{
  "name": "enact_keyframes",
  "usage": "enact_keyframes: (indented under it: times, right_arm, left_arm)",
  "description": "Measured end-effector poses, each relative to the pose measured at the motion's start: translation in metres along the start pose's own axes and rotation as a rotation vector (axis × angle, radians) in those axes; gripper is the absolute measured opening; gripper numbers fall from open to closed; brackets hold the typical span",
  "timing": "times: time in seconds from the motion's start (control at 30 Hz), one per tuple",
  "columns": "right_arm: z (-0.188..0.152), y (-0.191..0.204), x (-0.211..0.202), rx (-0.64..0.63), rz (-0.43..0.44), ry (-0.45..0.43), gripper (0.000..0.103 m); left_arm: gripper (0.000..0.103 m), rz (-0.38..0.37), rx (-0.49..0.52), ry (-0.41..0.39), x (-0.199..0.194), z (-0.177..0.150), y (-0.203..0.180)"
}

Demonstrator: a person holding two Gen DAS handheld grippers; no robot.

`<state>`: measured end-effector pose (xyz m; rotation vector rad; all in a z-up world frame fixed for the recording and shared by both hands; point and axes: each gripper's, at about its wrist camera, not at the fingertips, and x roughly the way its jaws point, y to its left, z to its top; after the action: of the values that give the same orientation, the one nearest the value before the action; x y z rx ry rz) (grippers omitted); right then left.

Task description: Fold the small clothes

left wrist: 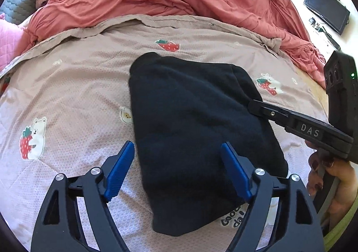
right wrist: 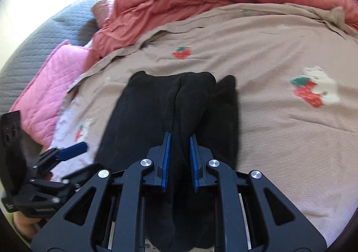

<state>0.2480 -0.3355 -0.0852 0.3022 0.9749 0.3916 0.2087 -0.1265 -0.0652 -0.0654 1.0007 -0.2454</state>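
The black garment [left wrist: 197, 122] lies lengthwise straight ahead of the right gripper [right wrist: 180, 146], whose 2 pads pinch its raised ridge, while the left gripper [left wrist: 179, 158] hangs wide open over its near-left edge.

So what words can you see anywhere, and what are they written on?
"DAS": raised letters on the side of the right gripper, seen from the left wrist camera.
"Goo..." and "da...": black letters printed on the bedspread, partly hidden under the black garment and the left gripper; the rest cannot be read.
A small label on the left gripper's body in the right wrist view is too blurred to read.
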Motion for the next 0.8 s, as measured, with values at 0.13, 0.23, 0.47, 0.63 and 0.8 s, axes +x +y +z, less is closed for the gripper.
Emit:
enact_keyframes:
  times: [0.13,0.23,0.47,0.63,0.8]
  right_arm:
    - [-0.007,-0.017,0.015,0.009,-0.074,0.028,0.010]
    - [-0.010,-0.017,0.023,-0.002,-0.068,0.032,0.015]
    - [-0.009,-0.014,-0.004,-0.007,-0.061,-0.030,0.032]
    - [-0.023,0.001,-0.037,-0.034,-0.011,-0.064,0.036]
    - [-0.042,0.007,-0.033,-0.014,-0.014,-0.006,0.040]
  left_arm:
    - [0.080,0.001,-0.007,0.027,0.010,-0.001,0.003]
    - [0.080,0.003,-0.026,0.054,0.020,-0.004,0.007]
    - [0.081,0.028,-0.011,0.032,0.013,-0.009,0.013]
    - [0.081,0.022,0.005,0.015,0.002,-0.016,0.013]
    - [0.081,0.005,-0.024,0.029,0.001,-0.025,0.019]
